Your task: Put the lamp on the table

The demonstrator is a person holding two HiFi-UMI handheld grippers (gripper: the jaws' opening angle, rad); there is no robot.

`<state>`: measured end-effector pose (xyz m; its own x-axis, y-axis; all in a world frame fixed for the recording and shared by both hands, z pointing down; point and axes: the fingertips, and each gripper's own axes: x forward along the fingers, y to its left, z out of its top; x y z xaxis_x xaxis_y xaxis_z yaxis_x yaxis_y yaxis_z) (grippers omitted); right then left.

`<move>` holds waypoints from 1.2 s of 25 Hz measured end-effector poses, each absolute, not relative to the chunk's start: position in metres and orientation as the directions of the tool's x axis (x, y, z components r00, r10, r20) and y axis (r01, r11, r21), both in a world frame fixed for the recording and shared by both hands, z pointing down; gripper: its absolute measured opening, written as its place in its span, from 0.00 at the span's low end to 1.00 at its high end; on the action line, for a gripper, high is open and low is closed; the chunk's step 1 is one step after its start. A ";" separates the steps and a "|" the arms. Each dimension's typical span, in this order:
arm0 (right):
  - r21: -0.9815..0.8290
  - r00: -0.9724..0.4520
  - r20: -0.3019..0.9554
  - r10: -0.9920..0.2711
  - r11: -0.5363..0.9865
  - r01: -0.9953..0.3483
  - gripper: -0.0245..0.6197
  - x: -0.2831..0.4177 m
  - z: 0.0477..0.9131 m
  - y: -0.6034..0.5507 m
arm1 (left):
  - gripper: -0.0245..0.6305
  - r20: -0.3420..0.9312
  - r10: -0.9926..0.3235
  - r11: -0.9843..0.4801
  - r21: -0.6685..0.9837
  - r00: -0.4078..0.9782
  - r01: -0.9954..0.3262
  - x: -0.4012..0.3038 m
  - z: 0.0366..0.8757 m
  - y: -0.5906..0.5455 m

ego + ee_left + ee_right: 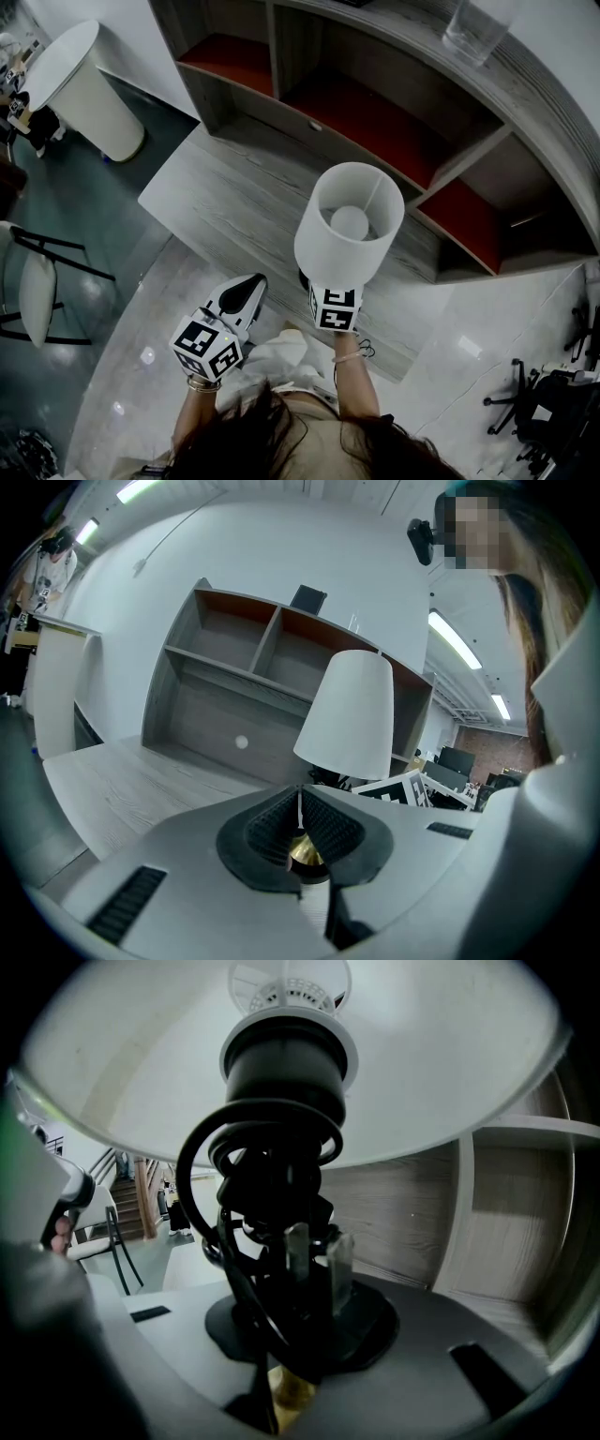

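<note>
The right gripper point(300, 1333) is clamped partway closed on the black stem of the lamp point(349, 230), which has its cord coiled round it. It holds the lamp upright, white shade on top. The left gripper point(302, 829), jaws together and empty, sits just beside it. The lamp hangs over the grey wooden desk point(234, 192), in front of the shelf unit point(375, 122).

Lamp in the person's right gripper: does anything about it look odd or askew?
The lamp sits upright in the right gripper, and no damage shows. One oddity: its black cord is wound in loops under the shade, with the plug prongs sticking up.
</note>
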<state>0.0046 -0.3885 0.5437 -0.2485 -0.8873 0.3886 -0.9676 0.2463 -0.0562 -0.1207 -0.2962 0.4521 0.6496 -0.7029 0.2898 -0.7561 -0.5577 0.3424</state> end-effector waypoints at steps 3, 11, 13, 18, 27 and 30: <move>-0.057 -0.248 0.392 -0.886 0.246 -0.968 0.17 0.003 0.548 -0.392 | 0.07 0.293 -0.703 -0.555 0.343 0.647 -0.758 -0.124 0.455 -0.301; -0.062 -0.251 0.400 -0.881 0.248 -0.967 0.17 -0.002 0.560 -0.399 | 0.07 0.311 -0.700 -0.546 0.347 0.643 -0.762 -0.129 0.462 -0.308; -0.063 -0.253 0.406 -0.878 0.250 -0.966 0.17 -0.004 0.563 -0.400 | 0.07 0.312 -0.700 -0.545 0.347 0.642 -0.763 -0.129 0.463 -0.310; -0.064 -0.254 0.408 -0.877 0.250 -0.966 0.17 -0.006 0.568 -0.400 | 0.07 0.319 -0.696 -0.545 0.348 0.643 -0.763 -0.131 0.466 -0.311; -0.065 -0.267 0.390 -0.881 0.263 -0.963 0.17 -0.007 0.568 -0.400 | 0.07 0.333 -0.687 -0.548 0.346 0.645 -0.762 -0.125 0.469 -0.314; -0.060 -0.266 0.391 -0.881 0.264 -0.963 0.17 -0.007 0.570 -0.399 | 0.07 0.333 -0.684 -0.551 0.347 0.649 -0.759 -0.122 0.470 -0.313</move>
